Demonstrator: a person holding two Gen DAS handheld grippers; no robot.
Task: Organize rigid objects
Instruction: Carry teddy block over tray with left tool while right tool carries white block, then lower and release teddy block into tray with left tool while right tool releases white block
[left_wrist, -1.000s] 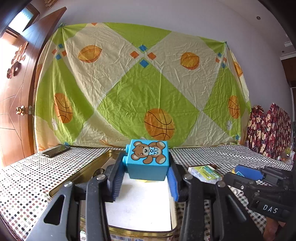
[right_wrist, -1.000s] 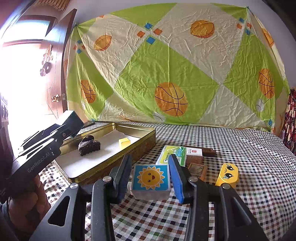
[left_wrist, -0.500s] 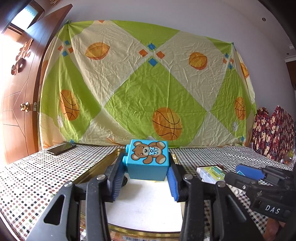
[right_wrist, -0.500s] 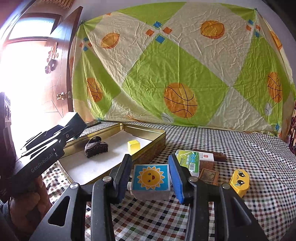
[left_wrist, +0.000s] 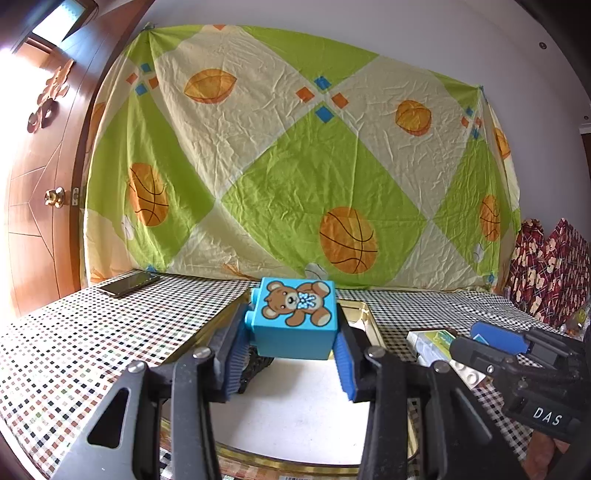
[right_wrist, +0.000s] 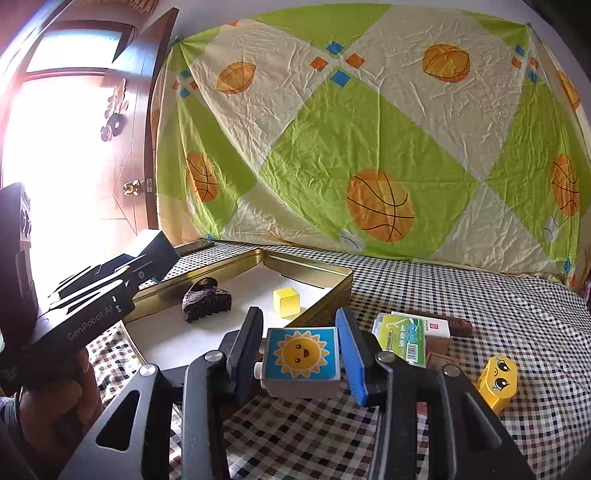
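Observation:
My left gripper (left_wrist: 290, 363) is shut on a blue block with a teddy bear picture (left_wrist: 295, 323) and holds it above the gold tin tray (left_wrist: 364, 312). My right gripper (right_wrist: 301, 363) is shut on a white block with a sun picture (right_wrist: 301, 360), held above the checkered cloth just right of the tray (right_wrist: 334, 295). In the tray lie a dark hair claw (right_wrist: 207, 302) and a small yellow cube (right_wrist: 286, 302). The left gripper's body (right_wrist: 96, 306) shows at the left of the right wrist view.
A green and white box (right_wrist: 400, 338), a brown bar (right_wrist: 448, 325), a small brown tile (right_wrist: 439, 356) and a yellow face block (right_wrist: 496, 382) lie on the cloth right of the tray. A phone (left_wrist: 127, 284) lies far left. A door (left_wrist: 33, 206) stands left.
Both grippers have moved forward and a little up with their blocks still held. The tray and the loose items now sit lower and closer in both views.

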